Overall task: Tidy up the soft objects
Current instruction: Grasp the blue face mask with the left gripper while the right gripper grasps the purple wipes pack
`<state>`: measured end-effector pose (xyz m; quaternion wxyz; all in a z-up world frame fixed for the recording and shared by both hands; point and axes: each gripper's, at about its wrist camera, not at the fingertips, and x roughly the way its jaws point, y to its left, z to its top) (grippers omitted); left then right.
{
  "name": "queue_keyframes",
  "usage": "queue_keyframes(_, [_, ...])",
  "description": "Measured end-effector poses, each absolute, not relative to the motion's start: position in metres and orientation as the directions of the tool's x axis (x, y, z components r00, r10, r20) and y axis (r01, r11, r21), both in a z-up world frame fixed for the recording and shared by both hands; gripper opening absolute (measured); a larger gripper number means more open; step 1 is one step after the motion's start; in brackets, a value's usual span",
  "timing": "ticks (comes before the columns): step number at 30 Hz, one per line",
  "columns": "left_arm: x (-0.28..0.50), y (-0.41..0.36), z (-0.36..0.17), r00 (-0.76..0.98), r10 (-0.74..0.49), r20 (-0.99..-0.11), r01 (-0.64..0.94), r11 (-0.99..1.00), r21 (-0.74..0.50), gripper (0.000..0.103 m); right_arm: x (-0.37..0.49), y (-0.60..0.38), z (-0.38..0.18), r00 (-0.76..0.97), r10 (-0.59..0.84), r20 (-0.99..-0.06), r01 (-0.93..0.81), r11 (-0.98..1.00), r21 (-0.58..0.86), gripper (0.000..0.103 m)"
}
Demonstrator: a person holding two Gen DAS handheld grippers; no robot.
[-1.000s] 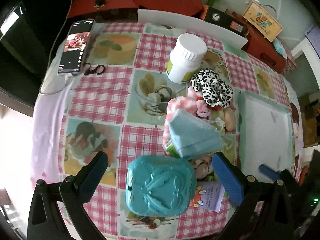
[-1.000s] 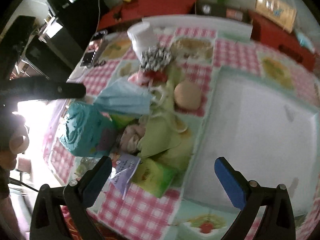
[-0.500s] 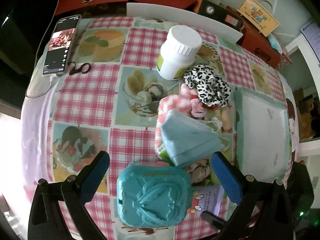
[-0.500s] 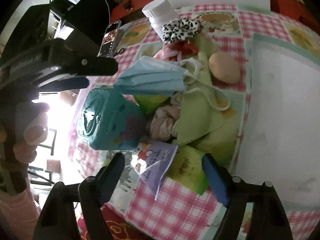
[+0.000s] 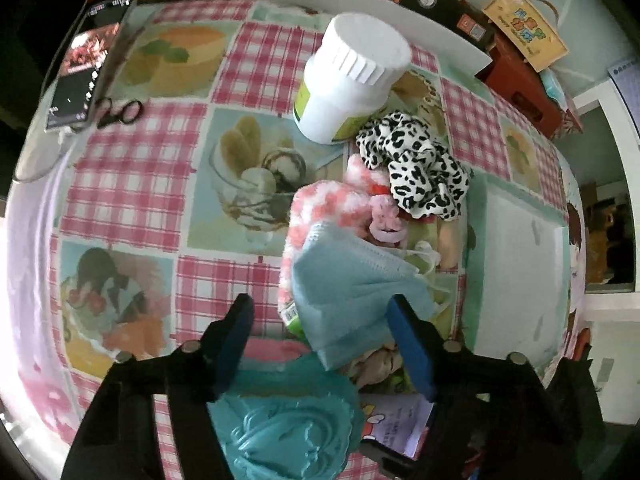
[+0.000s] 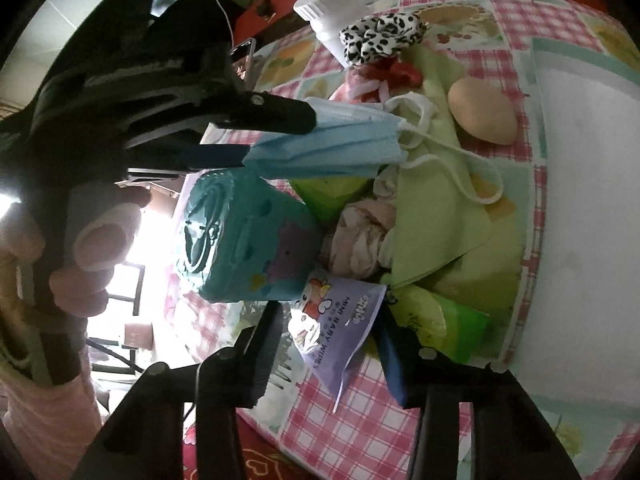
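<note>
Pink-checked oilcloth with dessert pictures covers the worktop (image 5: pixel 132 184), and a heap of soft things lies toward its right side, next to a pale tray (image 5: pixel 516 272). On top of the heap sits a folded blue face mask (image 5: pixel 352 288), with a leopard-print scrunchie (image 5: pixel 416 176) and a pink-and-white knitted piece (image 5: pixel 324 204) behind it, a white jar (image 5: pixel 352 76) beyond those, and a teal box (image 5: pixel 288 428) at the near edge. The mask should weigh next to nothing and crumple under any squeeze; its pleated body is the part to pinch, since the thin ear loops would slide or drag the green mask (image 6: pixel 436 208) under it along. The left tongs (image 5: pixel 320 316) are closing at a middling width with the mask's near end between their pads; from the right wrist view the black finger (image 6: pixel 280 116) lies along the mask's upper fold, but I cannot tell whether both pads press on it yet. The right tongs (image 6: pixel 328 332) are also closing, narrower, astride a purple pack of mini baby wipes (image 6: pixel 340 320) that lies just beside the teal box; the pads look close to its edges without clearly gripping. That pack is a slick, floppy foil sachet, so a hold across its middle seems safer than one at a corner, which might slip out.
</note>
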<state>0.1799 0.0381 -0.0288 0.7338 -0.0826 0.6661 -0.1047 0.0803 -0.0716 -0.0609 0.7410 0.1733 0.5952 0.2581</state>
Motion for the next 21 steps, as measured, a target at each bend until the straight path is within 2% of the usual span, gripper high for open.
queue_keyframes(7, [0.184, 0.034, -0.035, 0.091, -0.275, -0.957, 0.034, 0.961, -0.273, 0.062, 0.082, -0.072, -0.065, 0.16, 0.604, -0.781, -0.16, 0.796, 0.583, 0.038])
queue_keyframes(9, [0.184, 0.033, -0.036, 0.091, -0.289, -0.953, 0.033, 0.957, -0.287, 0.05, 0.081, -0.073, -0.064, 0.16, 0.609, -0.777, -0.155, 0.793, 0.59, 0.035])
queue_keyframes(13, [0.183, 0.031, -0.035, 0.114, -0.3, -0.947, 0.028, 0.954, -0.299, 0.037, 0.081, -0.07, -0.067, 0.161, 0.615, -0.772, -0.154, 0.788, 0.596, 0.03])
queue_keyframes(15, [0.18, 0.032, -0.032, 0.135, -0.301, -0.944, 0.026, 0.954, -0.3, 0.026, 0.081, -0.07, -0.068, 0.162, 0.612, -0.774, -0.152, 0.791, 0.593, 0.028])
queue_keyframes(21, [0.169, 0.042, -0.019, 0.204, -0.327, -0.923, 0.018, 0.944, -0.331, 0.014, 0.08, -0.075, -0.071, 0.179, 0.631, -0.755, -0.123, 0.776, 0.619, 0.027])
